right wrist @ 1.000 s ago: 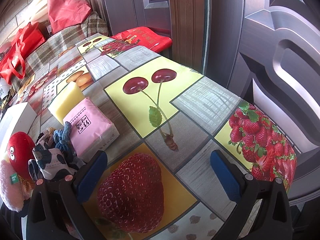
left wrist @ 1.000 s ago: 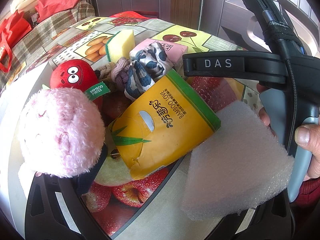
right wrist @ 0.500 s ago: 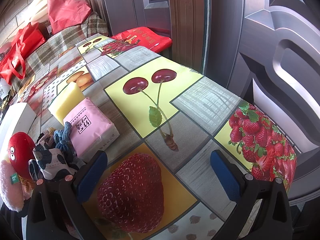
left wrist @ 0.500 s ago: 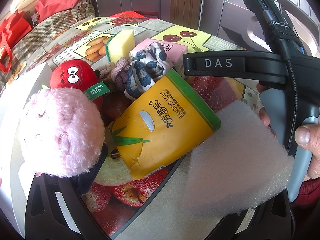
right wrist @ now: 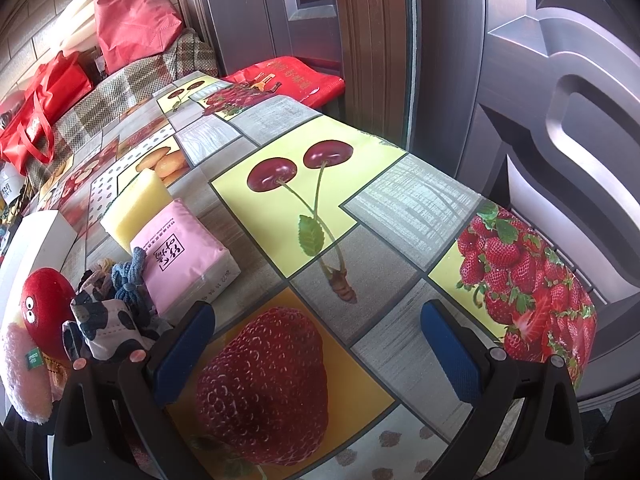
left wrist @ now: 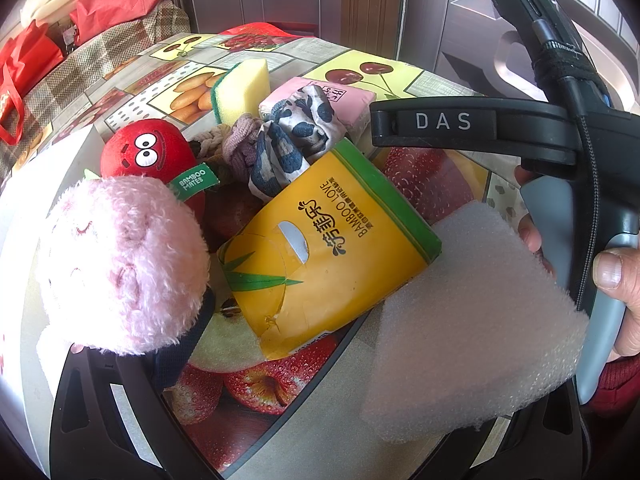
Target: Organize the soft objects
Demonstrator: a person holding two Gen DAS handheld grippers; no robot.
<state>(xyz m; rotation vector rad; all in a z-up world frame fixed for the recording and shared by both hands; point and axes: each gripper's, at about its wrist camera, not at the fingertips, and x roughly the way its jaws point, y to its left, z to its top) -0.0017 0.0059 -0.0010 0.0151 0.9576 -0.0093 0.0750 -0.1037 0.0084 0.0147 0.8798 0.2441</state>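
Looking along the left gripper, its jaws stand spread, with the pink plush lying against the finger at 8 o'clock and the foam sheet draped over the finger at 4 o'clock; whether either is truly pinched I cannot tell. Between them the yellow pack lies tilted on the table, and a heap rises toward 12 o'clock: red plush, patterned cloth, hair ties, sponge and pink pack, all touching or overlapping. The likely trouble is that closing here would catch plush, pack and foam together, since soft things crowd the gap and would bunch or drag their neighbours; the light foam could also slip off near the table's edge. This view alone shows the right gripper's handle at 3 o'clock, held in a hand, and the yellow pack and foam. Turning to the right wrist view, the right gripper has its blue-padded jaws wide apart and empty over a printed strawberry, the heap lying at 9 o'clock just beside its near finger. Only here can one see the bare stretch of table toward 1 o'clock and a white box at 9 o'clock, which I judge may be where things go.
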